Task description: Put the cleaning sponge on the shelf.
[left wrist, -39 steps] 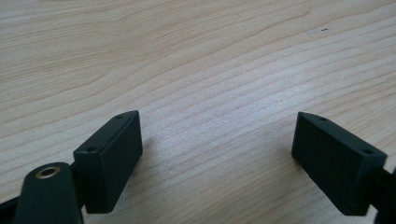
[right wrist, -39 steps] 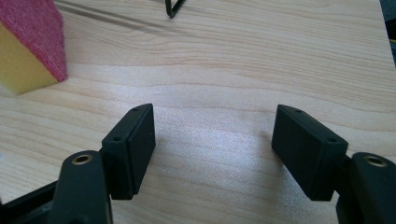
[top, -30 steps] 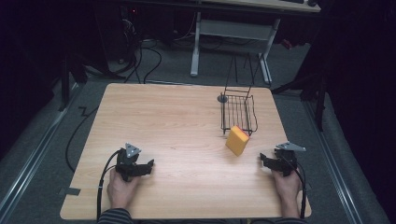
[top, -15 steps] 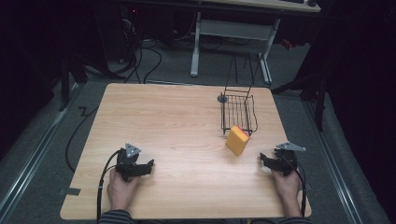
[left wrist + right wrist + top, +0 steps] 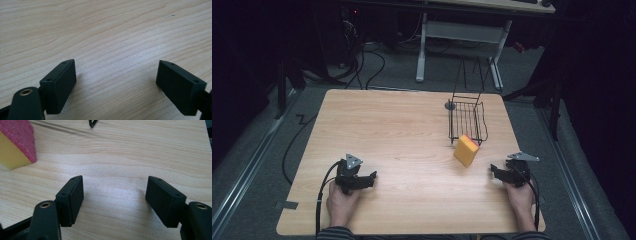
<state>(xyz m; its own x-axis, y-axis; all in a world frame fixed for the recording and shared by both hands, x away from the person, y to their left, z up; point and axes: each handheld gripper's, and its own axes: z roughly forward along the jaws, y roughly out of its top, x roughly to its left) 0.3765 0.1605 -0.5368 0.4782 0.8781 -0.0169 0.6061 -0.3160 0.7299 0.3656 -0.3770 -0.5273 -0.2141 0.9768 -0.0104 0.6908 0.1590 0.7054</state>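
Yellow foam sponge block w/ red-pink scouring face [image 5: 466,150] is sitting tilted on the light wood table [image 5: 402,130], touching the front of the black wire basket [image 5: 467,120]. Right gripper [image 5: 495,173] is resting near it, jaws apart & just been closing a bit, nothing btwn them. Left gripper [image 5: 371,178] is lying well apart from it, jaws wide, 0 held

A pale wooden table [image 5: 402,135] sits on grey carpet [image 5: 267,150], black cables [image 5: 292,145] trailing off its left side. Beyond the far edge stands a white desk frame [image 5: 462,32], darkness around it.
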